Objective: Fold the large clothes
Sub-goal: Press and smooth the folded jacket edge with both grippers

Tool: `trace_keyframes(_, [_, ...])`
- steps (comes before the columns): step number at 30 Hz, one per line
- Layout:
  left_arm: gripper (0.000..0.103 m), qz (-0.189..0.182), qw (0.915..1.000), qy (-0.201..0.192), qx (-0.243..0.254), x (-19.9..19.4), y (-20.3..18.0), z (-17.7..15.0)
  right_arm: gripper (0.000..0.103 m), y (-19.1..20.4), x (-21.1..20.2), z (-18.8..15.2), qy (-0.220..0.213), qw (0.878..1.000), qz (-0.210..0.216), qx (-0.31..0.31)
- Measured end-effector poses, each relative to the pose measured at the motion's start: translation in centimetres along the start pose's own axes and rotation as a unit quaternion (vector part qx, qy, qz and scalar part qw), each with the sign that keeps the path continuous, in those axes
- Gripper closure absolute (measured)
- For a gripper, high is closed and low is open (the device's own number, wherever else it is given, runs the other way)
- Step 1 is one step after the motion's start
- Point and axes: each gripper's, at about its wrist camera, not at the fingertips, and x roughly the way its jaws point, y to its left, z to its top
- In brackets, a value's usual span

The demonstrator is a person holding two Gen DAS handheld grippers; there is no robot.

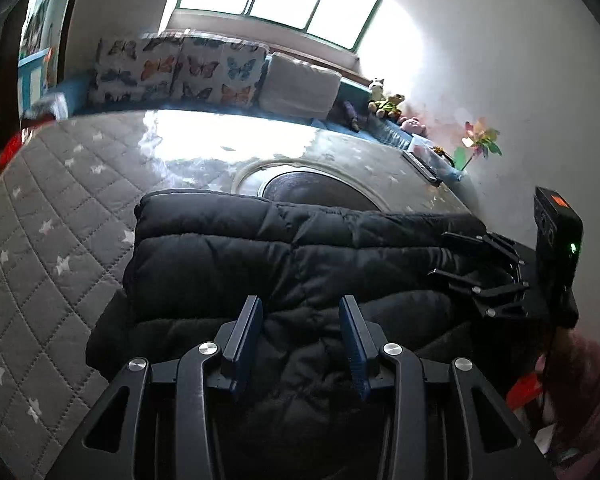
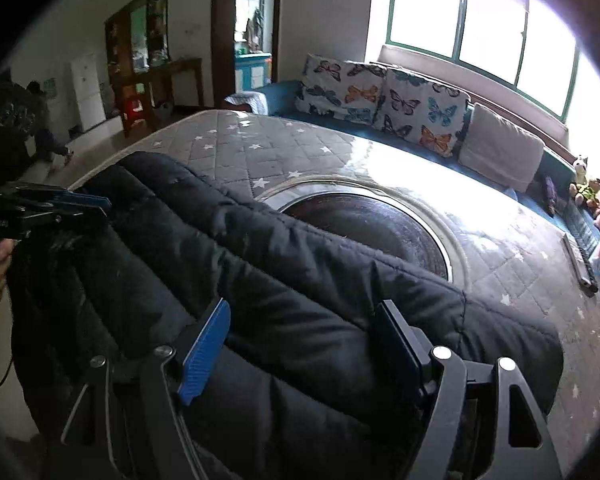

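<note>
A black quilted puffer jacket (image 1: 284,264) lies bunched on a grey quilted, star-printed cover (image 1: 52,216) spread over a round table, directly under and ahead of both tongs. The left gripper (image 1: 302,338) hovers over the jacket's near folds, its blue-padded jaws partly apart with nothing pinched between them. The right gripper (image 2: 300,350) has its jaws spread wide, straddling a thick padded roll of the jacket; whether the pads press on it I cannot tell. Beyond the jacket, ahead of the tongs, a dark round inset (image 2: 372,224) shows in the cover. No container holds anything here. The jacket's near part hangs over the table's edge by the left tongs; bare cover lies open to the left and beyond. Butterfly-print cushions (image 2: 384,96) line the far bench.
</note>
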Motion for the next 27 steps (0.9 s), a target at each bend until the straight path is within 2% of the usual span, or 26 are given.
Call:
trace_keyframes(7, [0.06,0.005,0.9998,-0.021,-0.001,0.8,0.1,-3.7,0.021,-0.4,-0.5,-2.1,-0.037,0.999,0.017,-0.001])
trace_keyframes(13, [0.06,-0.007,0.9992,-0.032,-0.025,2.2,1.3,-4.4,0.021,-0.7,0.4,-2.4,-0.056,0.998,0.021,0.012])
trace_keyframes(17, [0.06,0.001,0.9995,-0.031,-0.007,1.9,1.0,-4.8,0.021,-0.8,0.1,-2.2,-0.053,0.998,0.022,0.01])
trace_keyframes(22, [0.059,0.007,0.9998,-0.017,-0.003,-0.2,0.0,-3.2,0.021,-1.4,-0.9,-2.7,-0.041,0.999,0.018,0.007])
trace_keyframes(27, [0.059,0.008,0.9988,-0.047,-0.012,-2.9,0.1,0.3,0.021,-2.7,-1.7,-1.4,-0.015,0.999,0.039,0.03])
